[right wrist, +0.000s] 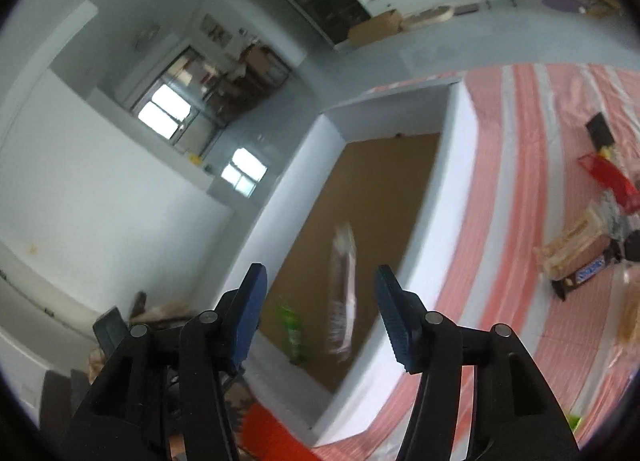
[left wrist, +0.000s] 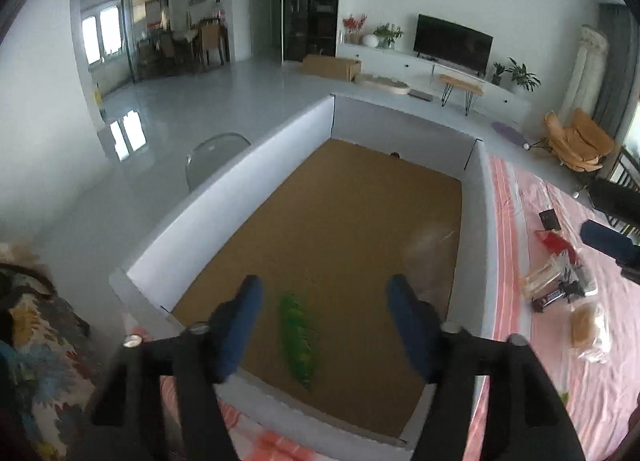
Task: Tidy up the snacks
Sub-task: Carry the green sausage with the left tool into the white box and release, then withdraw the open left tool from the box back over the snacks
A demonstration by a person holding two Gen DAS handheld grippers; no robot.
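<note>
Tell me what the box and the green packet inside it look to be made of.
Box: likely cardboard, with smooth matte white walls, creased corners and a raw brown floor. Green packet: probably thin plastic film; motion blur hides any gloss, so that stays a guess.

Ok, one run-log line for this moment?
left gripper: open | right gripper: open | box: green packet, pale packet | other snacks: on table

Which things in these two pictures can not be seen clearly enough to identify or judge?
- Blurred green snack packet inside the white cardboard box: motion blur in both views hides its label.
- Pale streaked wrapper: smeared in the right wrist view, only a faint ghost in the left; resting or falling, cannot tell.
- Pile of snack packets on the pink striped cloth: small and overlapping near the frame edge; the count is unclear.
</note>
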